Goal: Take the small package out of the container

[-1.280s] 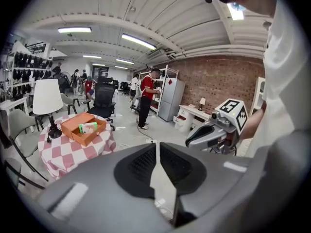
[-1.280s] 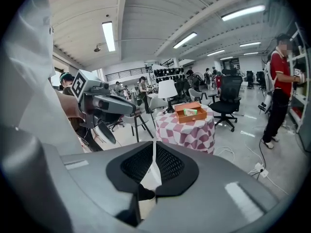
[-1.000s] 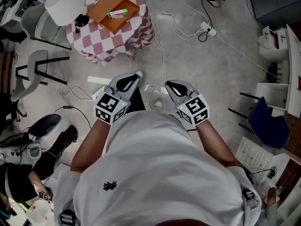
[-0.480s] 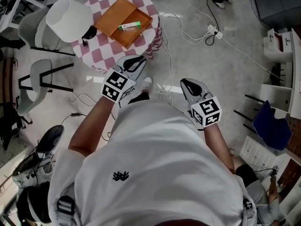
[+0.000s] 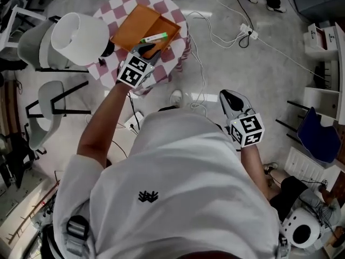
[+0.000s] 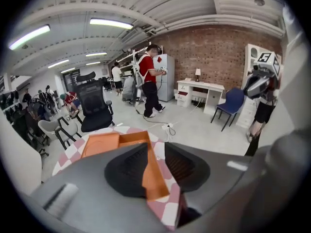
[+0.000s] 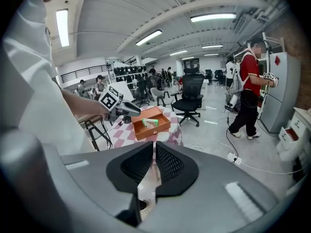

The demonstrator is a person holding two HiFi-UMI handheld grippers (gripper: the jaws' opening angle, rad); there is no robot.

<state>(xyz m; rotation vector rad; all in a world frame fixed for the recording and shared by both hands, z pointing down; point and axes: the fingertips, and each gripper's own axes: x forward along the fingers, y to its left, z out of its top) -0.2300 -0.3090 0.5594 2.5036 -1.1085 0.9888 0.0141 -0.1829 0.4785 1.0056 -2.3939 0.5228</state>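
Opening, empty tongs [image 5: 150,49] nearer green-white package [image 5: 155,37]

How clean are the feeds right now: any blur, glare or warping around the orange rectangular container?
Head view: dim, even light, sharp, no glare on the orange rectangular container. Left gripper view: strong fisheye bending, dark corners. Right gripper view: same warping, ceiling lights blown out.

The container [image 5: 135,28] was orange, and the small package [image 5: 155,36] was green and white. The counter [image 5: 123,11] wore a cloth checked in pink and white. The lampshade [image 5: 75,36] was white, and so was the person's shirt [image 5: 178,209], which bore a small black emblem [image 5: 148,196]. The floor [image 5: 242,63] was mottled pale grey, a chair [image 5: 315,142] dark blue, and the far wall [image 6: 218,52] red-brown brick.
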